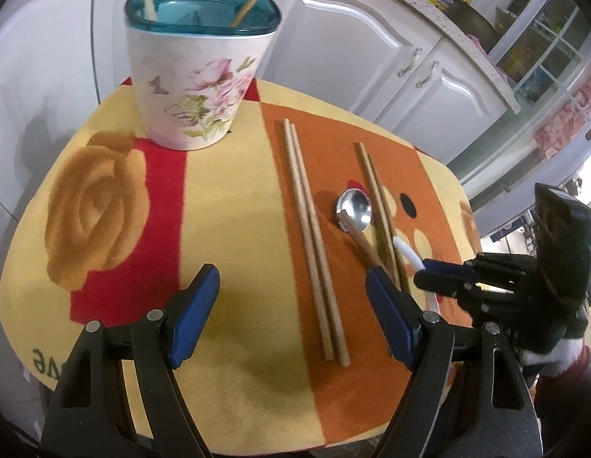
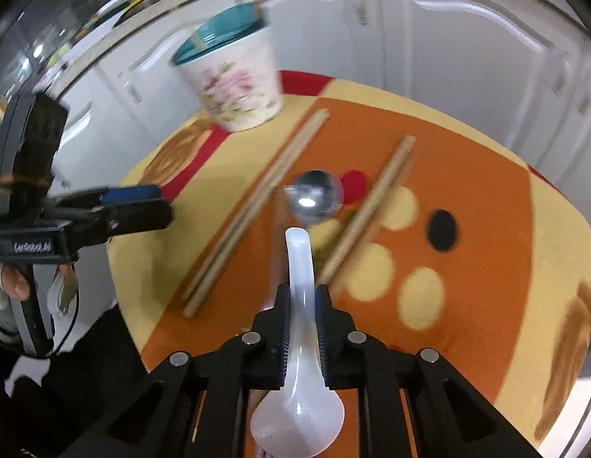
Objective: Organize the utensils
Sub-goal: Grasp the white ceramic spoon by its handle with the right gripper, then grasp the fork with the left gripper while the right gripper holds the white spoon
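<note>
- A white ceramic spoon [image 2: 300,343] is being clamped at the handle by the right gripper [image 2: 302,328], above the worktop [image 2: 486,198]; its long axis is running along the fingers, handle tip pointing ahead toward the holder cup [image 2: 234,76], bowl trailing back.
- The left gripper [image 1: 291,316] is being held with fingers wide, nothing between them.
- A metal spoon [image 1: 354,212] is being flanked by two chopstick pairs [image 1: 314,244].
</note>
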### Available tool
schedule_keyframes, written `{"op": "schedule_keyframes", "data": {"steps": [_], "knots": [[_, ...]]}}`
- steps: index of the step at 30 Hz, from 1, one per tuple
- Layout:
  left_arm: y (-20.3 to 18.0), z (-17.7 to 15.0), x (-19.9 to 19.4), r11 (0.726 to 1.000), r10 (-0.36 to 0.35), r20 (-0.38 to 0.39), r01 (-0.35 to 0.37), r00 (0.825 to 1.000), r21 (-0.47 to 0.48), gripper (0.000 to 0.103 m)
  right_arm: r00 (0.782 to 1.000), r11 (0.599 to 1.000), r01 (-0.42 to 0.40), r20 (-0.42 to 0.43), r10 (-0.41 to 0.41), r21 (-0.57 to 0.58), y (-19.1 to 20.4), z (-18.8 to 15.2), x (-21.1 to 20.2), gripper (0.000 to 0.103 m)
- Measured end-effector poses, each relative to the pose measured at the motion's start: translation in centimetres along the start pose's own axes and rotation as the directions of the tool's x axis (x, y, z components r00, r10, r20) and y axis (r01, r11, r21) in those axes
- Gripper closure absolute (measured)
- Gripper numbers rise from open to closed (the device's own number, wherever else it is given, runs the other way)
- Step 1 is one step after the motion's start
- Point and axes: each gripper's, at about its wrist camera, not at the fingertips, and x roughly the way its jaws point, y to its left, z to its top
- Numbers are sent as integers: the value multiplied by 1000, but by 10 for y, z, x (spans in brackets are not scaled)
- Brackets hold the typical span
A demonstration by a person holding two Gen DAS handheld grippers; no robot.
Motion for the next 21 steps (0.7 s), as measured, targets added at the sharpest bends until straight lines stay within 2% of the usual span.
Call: {"op": "schedule_keyframes", "data": {"steps": [3,7,9,12,16,20,21], "knots": [[-9,5,1,999,-32,0,32,999,10,24,1000,995,-14,21,12,98,-24,-4,-9,91],[-26,15,9,996,-89,-15,89,996,12,27,998,981,57,13,-60,188,-50,-8,-13,91],[-37,18,18,997,-67,-32,68,997,32,36,997,975,73,4,-76,209,-57,-8,-12,91],[-49,22,35,997,-35,-57,39,998,62,42,994,970,105,-19,-103,220,-62,-7,-8,90],[-55,23,59,998,-19,-111,25,994,53,47,995,969,101,-20,-99,226,-64,-3,-3,77],[-53,26,78,1000,-12,-149,15,989,23,67,996,972,85,-15,-84,217,-66,1,4,76],[-53,27,80,1000,-12,-139,15,990,21,71,997,973,81,-11,-81,215,-66,3,6,81]]}}
